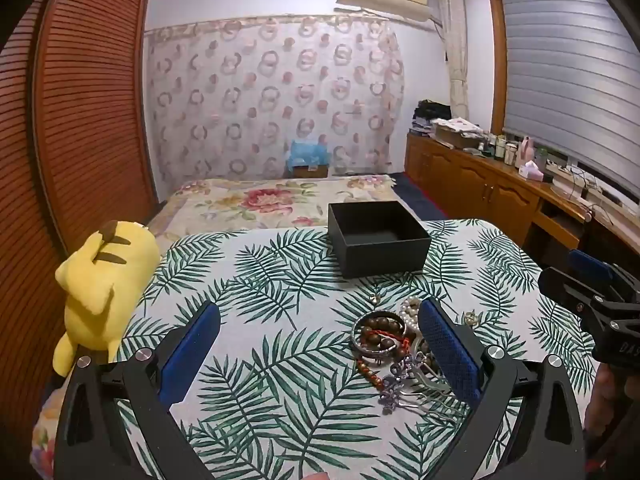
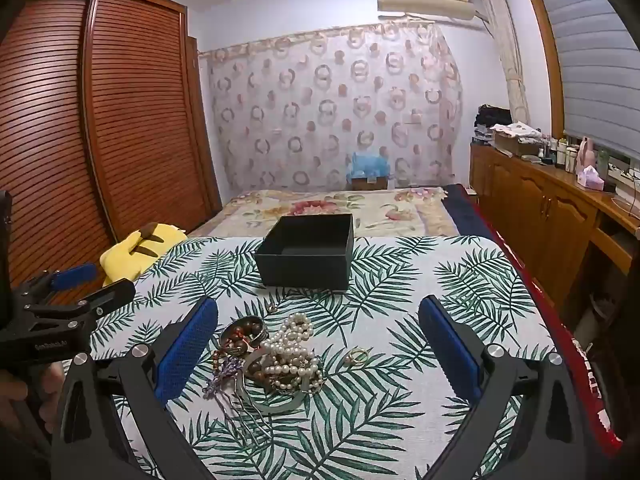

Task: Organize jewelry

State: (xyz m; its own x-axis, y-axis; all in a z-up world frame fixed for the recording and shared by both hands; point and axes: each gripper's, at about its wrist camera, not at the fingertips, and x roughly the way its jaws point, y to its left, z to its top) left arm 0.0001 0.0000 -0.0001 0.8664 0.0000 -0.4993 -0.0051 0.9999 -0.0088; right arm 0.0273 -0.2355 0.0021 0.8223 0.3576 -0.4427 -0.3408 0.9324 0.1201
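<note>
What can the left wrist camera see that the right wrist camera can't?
Only the left wrist view shows the whole yellow plush toy beside the table, and the right gripper at its edge.

Only the right wrist view shows the full pearl necklace, the gold ring lying apart from the pile, and the left gripper.

Both show the open, empty black box, the wooden bead bracelet, the purple hairpin and the leaf-print tablecloth. Both grippers are open.
</note>
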